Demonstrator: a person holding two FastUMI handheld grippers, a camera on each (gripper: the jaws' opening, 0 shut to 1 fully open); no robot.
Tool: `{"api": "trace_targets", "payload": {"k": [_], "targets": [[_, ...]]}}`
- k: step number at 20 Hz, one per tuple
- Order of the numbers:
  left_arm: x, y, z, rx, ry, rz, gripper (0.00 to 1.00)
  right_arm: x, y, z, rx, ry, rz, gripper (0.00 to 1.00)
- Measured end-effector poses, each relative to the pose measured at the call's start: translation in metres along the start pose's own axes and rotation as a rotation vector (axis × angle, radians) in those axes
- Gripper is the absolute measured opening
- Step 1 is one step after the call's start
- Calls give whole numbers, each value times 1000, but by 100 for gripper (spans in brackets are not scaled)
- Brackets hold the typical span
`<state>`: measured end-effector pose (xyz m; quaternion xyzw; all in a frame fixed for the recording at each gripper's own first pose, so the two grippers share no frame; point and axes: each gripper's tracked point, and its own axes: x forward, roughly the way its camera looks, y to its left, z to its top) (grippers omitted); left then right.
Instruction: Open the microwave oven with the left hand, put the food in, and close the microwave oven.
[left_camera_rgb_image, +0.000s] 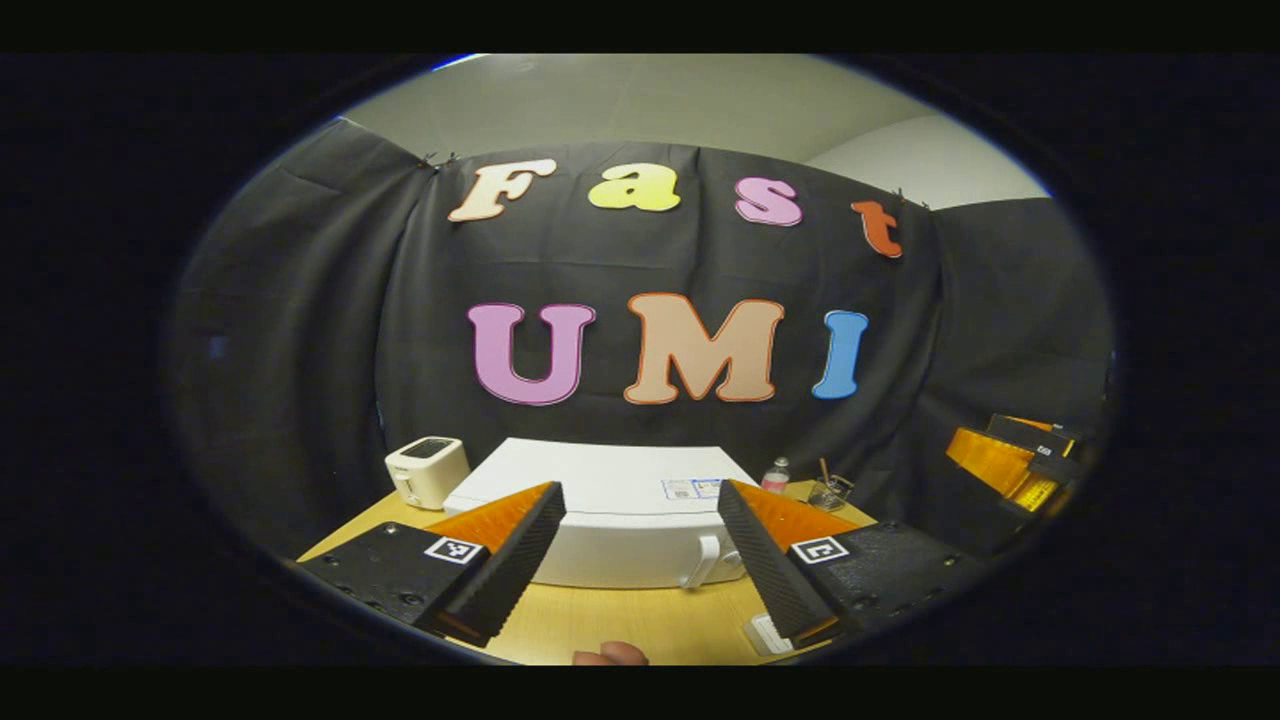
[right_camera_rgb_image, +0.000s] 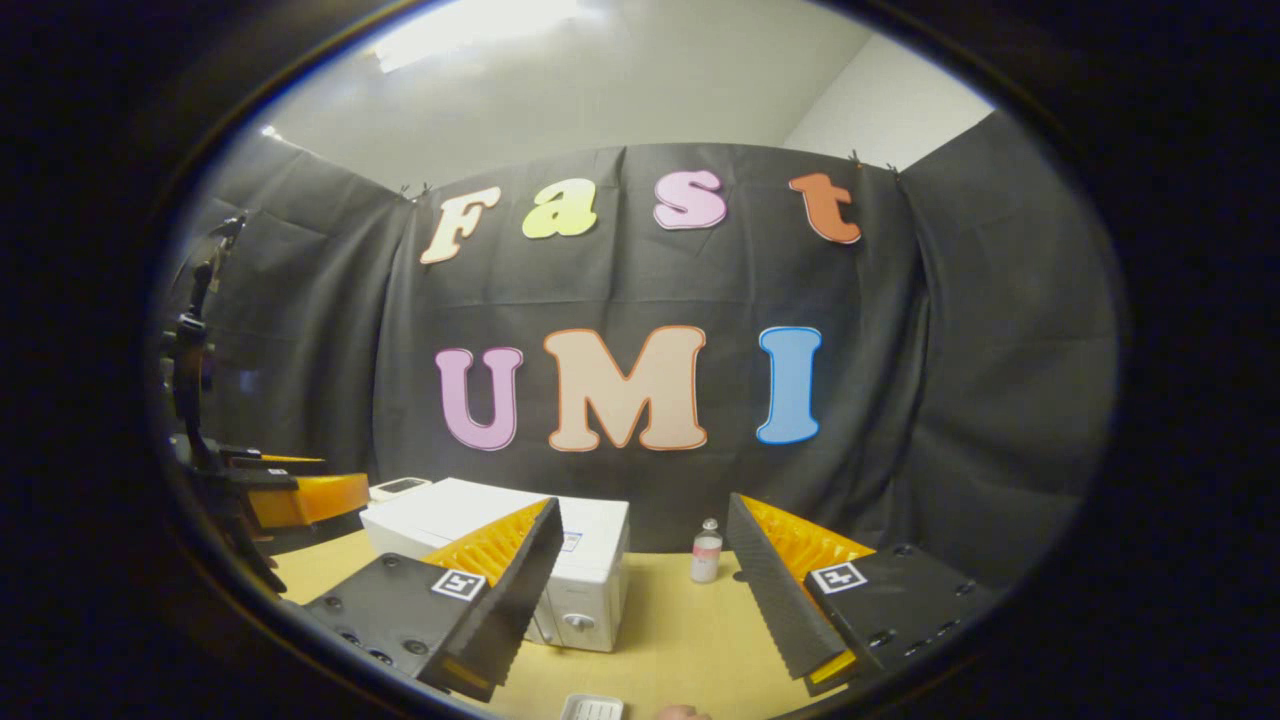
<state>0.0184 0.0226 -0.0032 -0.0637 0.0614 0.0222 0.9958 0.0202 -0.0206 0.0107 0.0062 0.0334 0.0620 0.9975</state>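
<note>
The white microwave (left_camera_rgb_image: 620, 500) stands shut on the wooden table (left_camera_rgb_image: 610, 620), its handle (left_camera_rgb_image: 703, 562) at the front right. My left gripper (left_camera_rgb_image: 640, 488) is open in front of it, apart from it, with nothing between the fingers. In the right gripper view the microwave (right_camera_rgb_image: 595, 570) is seen left of centre with a knob low on its front. My right gripper (right_camera_rgb_image: 645, 503) is open and holds nothing. A small white tray (right_camera_rgb_image: 592, 708) lies at the table's near edge, also seen as the tray (left_camera_rgb_image: 765, 632) under my left gripper's right finger; what it holds is hidden.
A cream toaster (left_camera_rgb_image: 427, 470) stands left of the microwave. A small bottle (right_camera_rgb_image: 706, 552) and a glass (left_camera_rgb_image: 830, 492) stand to its right. The right gripper (left_camera_rgb_image: 1015, 460) shows far right; the left gripper (right_camera_rgb_image: 300, 497) shows far left. A pinkish rounded thing (left_camera_rgb_image: 610, 655) lies at the bottom edge.
</note>
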Motion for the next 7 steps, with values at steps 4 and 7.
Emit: {"api": "trace_targets", "payload": {"k": [4, 7], "targets": [[-1, -4, 0, 6, 2, -13, 94, -3, -3, 1, -8, -4, -11, 94], [-3, -6, -2, 20, -1, -23, 96, -5, -2, 2, 6, -3, -17, 94]]}}
